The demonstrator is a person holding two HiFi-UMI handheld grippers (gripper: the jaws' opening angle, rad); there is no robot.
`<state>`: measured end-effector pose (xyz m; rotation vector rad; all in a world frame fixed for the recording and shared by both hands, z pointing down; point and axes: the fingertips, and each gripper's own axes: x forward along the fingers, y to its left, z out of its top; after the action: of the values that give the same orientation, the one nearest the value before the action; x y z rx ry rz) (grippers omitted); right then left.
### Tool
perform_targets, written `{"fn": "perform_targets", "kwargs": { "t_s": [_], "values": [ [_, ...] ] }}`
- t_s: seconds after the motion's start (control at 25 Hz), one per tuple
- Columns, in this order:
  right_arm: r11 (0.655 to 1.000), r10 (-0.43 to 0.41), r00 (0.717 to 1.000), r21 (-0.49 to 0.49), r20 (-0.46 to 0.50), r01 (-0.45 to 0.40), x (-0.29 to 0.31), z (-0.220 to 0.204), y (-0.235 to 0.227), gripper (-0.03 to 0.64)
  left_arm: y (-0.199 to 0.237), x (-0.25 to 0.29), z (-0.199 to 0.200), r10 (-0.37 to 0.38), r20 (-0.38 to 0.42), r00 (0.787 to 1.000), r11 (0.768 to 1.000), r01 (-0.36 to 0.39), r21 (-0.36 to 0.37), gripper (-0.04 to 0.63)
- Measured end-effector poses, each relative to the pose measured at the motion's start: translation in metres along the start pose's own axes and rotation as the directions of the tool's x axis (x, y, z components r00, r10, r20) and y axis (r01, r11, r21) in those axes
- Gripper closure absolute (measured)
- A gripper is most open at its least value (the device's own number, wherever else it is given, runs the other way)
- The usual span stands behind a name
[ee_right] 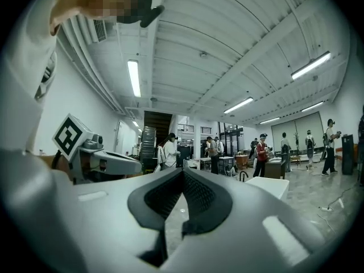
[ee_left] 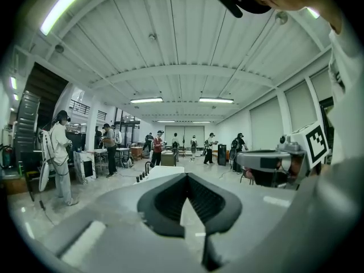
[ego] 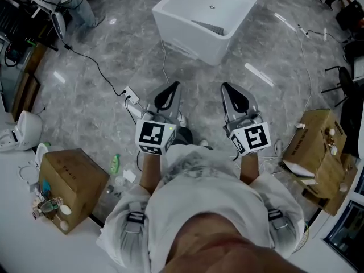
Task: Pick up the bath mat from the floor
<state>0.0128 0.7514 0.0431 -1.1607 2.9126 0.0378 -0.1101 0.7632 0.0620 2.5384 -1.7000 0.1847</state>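
No bath mat shows on the grey marble floor (ego: 114,56) in any view. A white bathtub (ego: 207,16) stands ahead, and a grey ribbed patch (ego: 211,27) lies inside it; I cannot tell what it is. In the head view both grippers are held out at waist height, pointing forward. My left gripper (ego: 169,91) is shut, its black pads meeting at the tips with nothing between them (ee_left: 186,176). My right gripper (ego: 231,91) is shut and empty too (ee_right: 183,170). Each gripper view shows the other gripper's marker cube beside it.
A white power strip (ego: 131,96) with a black cable lies on the floor just ahead of the left gripper. Cardboard boxes sit at left (ego: 74,181) and right (ego: 317,147). A green bottle (ego: 115,164) lies near the left box. Several people (ee_left: 60,152) stand farther off in the hall.
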Motion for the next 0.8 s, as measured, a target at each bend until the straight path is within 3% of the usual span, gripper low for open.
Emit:
{"fn": "perform_targets", "kwargs": {
  "t_s": [0.44, 0.8],
  "values": [
    [0.997, -0.072, 0.997, -0.025, -0.02, 0.072, 0.121, 0.002, -0.012, 0.615, 0.106, 0.061, 0.006, -0.088, -0.016, 0.996, 0.996, 0.088, 0.003, 0.591],
    [0.992, -0.127, 0.991, -0.03, -0.052, 0.126, 0.157, -0.001, -0.02, 0.615, 0.138, 0.091, 0.014, -0.15, -0.003, 0.989, 0.989, 0.15, 0.001, 0.591]
  ]
}}
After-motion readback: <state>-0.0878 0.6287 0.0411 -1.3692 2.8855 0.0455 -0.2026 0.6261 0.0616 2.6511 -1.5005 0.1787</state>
